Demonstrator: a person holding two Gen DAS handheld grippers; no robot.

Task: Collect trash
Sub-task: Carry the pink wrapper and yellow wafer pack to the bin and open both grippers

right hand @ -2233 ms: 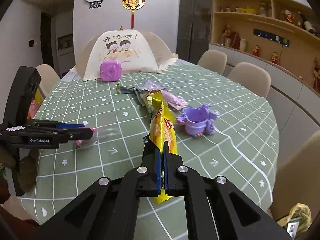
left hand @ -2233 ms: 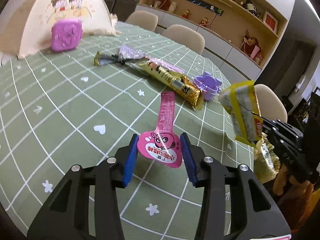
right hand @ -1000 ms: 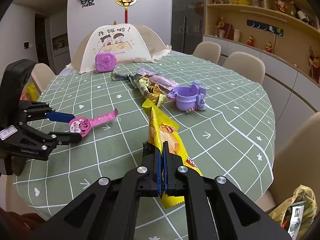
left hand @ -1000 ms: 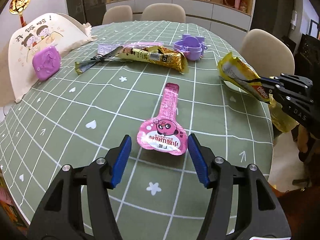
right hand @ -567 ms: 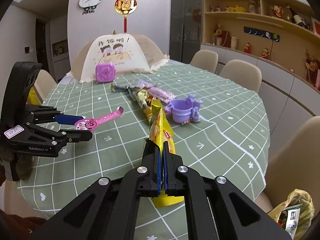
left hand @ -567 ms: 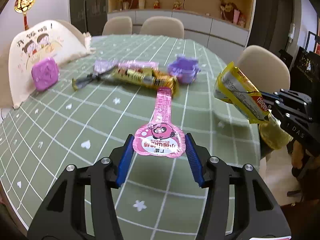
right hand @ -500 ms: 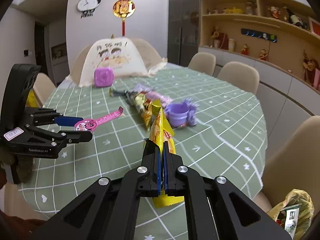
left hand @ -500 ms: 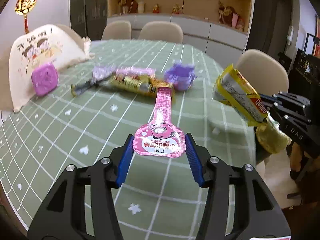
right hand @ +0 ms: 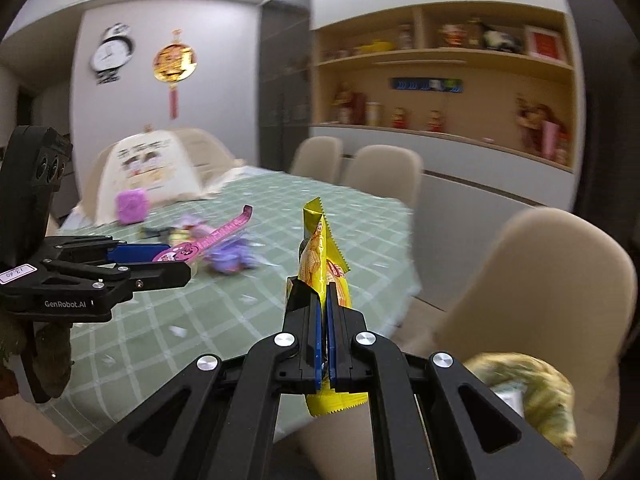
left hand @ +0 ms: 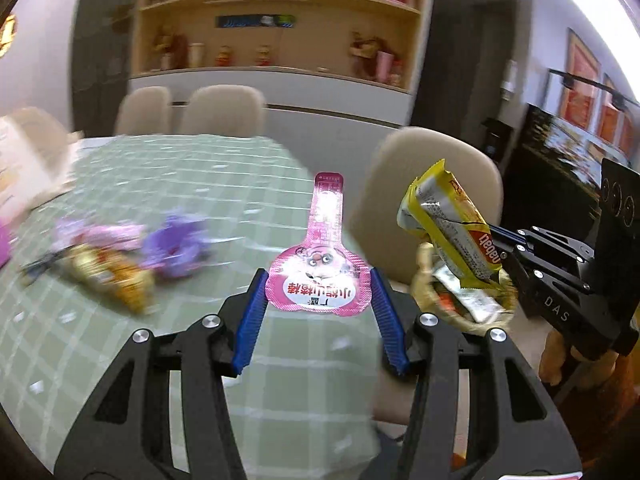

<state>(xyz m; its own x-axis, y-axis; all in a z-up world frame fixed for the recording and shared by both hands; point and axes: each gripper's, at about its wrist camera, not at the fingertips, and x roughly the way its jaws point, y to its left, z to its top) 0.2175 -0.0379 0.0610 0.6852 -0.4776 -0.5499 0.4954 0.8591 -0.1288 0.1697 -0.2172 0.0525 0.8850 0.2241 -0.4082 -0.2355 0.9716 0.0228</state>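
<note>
Left wrist view only: yellow-green plastic bag stuffed with wrappers, low behind the yellow crinkly snack wrapper; blurred gold foil wrapper on the green checked worktop.
Right wrist view only: panda wall clock; cream mesh food cover; purple square box just before it.
Both views: blurred purple plastic toy cup on the worktop.
Left claw: about half spread, blue pads pressing both edges of the pink flat pouch with cartoon face, lifted clear of the worktop, neck pointing away.
Right claw: fully closed, pinching the yellow snack wrapper upright, in the air off the worktop's edge near a beige chair.
</note>
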